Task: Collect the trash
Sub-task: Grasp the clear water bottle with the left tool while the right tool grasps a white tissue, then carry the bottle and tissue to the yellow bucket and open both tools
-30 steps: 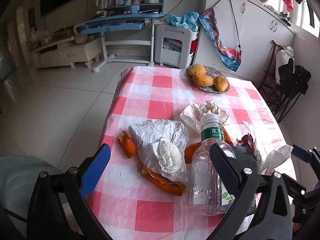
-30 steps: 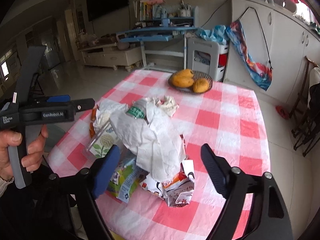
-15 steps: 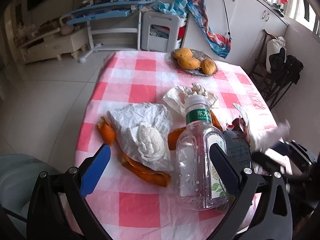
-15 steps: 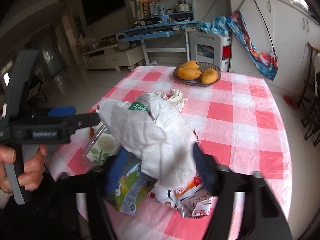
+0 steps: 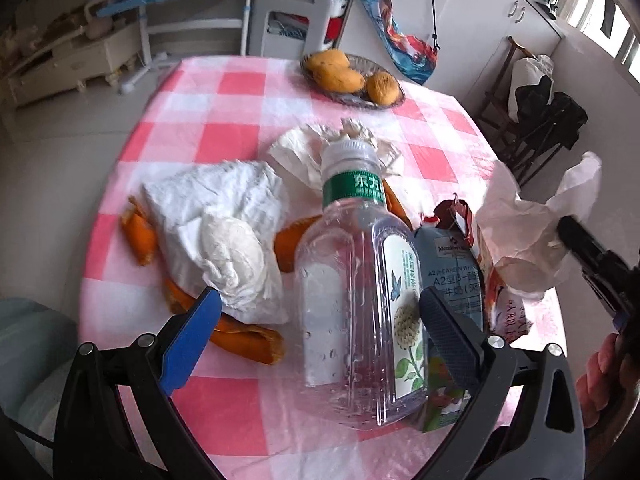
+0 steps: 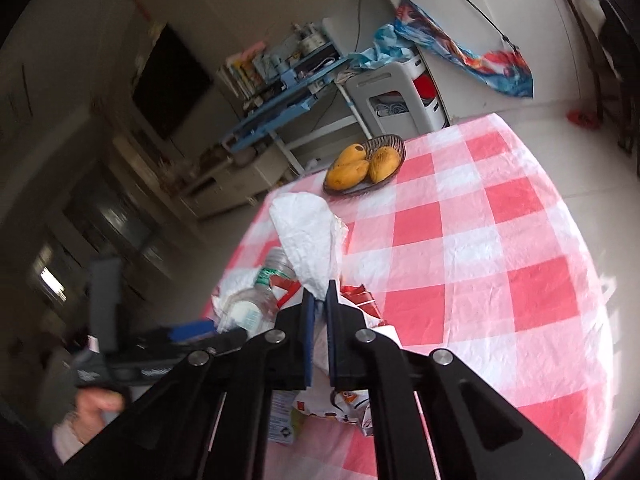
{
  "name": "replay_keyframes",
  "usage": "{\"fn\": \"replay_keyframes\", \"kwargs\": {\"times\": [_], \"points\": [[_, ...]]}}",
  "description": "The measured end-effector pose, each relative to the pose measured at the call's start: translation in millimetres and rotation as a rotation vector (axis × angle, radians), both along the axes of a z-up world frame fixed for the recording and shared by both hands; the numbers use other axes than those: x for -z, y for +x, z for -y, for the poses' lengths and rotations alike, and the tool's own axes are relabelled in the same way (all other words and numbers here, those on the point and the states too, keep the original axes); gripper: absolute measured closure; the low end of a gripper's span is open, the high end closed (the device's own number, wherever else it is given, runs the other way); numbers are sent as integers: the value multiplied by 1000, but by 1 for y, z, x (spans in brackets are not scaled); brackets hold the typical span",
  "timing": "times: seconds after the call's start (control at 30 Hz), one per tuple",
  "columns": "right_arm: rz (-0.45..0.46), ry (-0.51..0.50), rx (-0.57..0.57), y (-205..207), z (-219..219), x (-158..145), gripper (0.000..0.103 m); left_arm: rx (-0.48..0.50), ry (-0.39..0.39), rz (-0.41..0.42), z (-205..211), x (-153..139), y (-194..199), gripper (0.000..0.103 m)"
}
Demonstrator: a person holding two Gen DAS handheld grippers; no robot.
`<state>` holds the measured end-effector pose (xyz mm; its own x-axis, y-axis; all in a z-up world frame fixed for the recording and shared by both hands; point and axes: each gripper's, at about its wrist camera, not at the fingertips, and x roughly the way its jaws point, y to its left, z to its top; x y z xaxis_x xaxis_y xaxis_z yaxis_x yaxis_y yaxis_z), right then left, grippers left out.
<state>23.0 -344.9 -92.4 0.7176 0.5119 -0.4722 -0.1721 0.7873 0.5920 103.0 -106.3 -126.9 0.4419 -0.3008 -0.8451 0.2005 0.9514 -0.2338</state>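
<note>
Pink-and-white checked plastic covers the table, and on it our left gripper stands spread around the upright clear bottle, whose long axis runs up between the pads without contact. Our right gripper has just closed and pinches the thin crumpled white tissue, lifted above the torn snack wrappers.

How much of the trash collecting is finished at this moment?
Nothing looks cleared away yet. In hand: the right gripper has just closed on a white tissue. Left: the open left gripper straddles the bottle; peels, tissues and cartons still lie on the table.
</note>
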Motion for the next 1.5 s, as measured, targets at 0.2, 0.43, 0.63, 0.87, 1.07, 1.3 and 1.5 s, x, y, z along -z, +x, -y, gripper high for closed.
{"fn": "replay_keyframes", "kwargs": {"times": [0.2,0.43,0.63,0.87,1.07,1.3,1.5], "points": [[83,148,-25,-7,12,-15,97,9,-93,-86,0,16,8,8],[98,187,-87,-9,7,-21,97,66,-133,-91,10,17,6,45],[111,205,-120,-11,6,-23,97,75,-118,6,8,-5,-3,50],[153,232,-222,-30,-9,-44,97,97,-123,87,-13,-34,-18,50],[91,170,-366,-78,-54,-31,97,87,-182,138,-45,-56,-46,50],[-142,-89,-477,-131,-106,31,97,82,-237,137,-65,-56,-97,50],[-293,-273,-463,-136,-116,71,63,137,-248,127,-63,-54,-146,50]]}}
